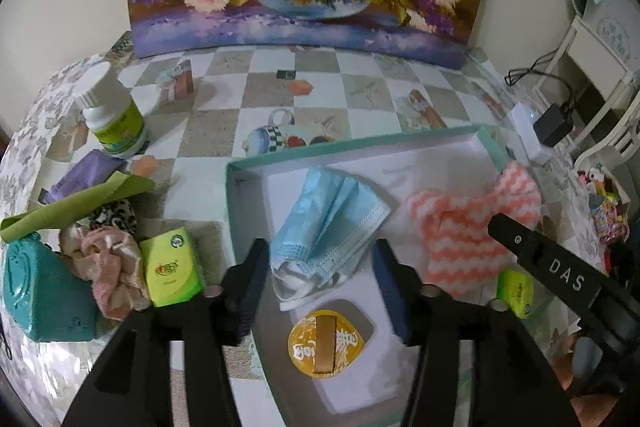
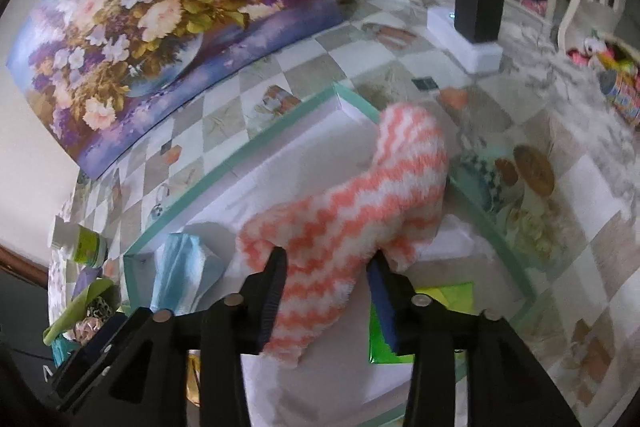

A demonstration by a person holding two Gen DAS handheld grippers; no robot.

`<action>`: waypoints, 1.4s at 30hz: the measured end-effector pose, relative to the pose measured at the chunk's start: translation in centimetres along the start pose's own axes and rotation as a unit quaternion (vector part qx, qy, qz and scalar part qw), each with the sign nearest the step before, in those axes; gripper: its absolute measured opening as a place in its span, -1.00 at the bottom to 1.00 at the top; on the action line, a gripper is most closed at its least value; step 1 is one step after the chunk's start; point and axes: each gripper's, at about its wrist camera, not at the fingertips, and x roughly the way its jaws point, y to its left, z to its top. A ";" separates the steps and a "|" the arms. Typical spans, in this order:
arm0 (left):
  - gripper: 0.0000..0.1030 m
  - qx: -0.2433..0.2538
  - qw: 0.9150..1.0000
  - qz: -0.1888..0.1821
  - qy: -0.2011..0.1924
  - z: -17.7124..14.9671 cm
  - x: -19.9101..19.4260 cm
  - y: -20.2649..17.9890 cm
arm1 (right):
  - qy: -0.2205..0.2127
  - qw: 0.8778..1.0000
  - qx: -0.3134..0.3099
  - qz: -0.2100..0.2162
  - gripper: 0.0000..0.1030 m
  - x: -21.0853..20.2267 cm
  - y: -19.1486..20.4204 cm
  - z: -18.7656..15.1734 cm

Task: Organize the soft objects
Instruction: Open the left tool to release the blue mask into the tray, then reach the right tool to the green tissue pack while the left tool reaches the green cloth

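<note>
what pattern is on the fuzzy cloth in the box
Coral-pink and white zigzag stripes on the fuzzy cloth, clearest in the right wrist view.

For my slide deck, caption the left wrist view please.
Left gripper open over a blue face mask lying in the teal-rimmed box, beside a pink-and-white striped cloth.

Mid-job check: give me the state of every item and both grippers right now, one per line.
Left gripper: open, straddling the mask.
Right gripper: open, cloth between the fingers.
Blue face mask: crumpled, lying in the box.
Pink-and-white striped cloth: bunched, in the box.
Teal-rimmed box: open, no lid.
White bottle: upright, capped, outside the box.
Scrunchies: piled outside the box.
</note>
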 end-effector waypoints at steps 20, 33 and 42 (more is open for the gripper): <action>0.96 -0.054 0.997 -0.042 -0.030 0.8 -2.4 3.0 | -0.036 0.998 -0.048 -0.012 1.00 -3.0 2.2 0.4; 0.96 -0.110 0.991 -0.047 -0.067 1.9 -4.9 7.4 | -0.038 0.998 -0.047 0.005 1.00 -3.2 2.6 0.3; 0.96 -0.133 0.984 -0.027 -0.119 2.4 -8.2 11.6 | -0.033 0.998 -0.052 0.028 1.00 -3.2 3.5 0.0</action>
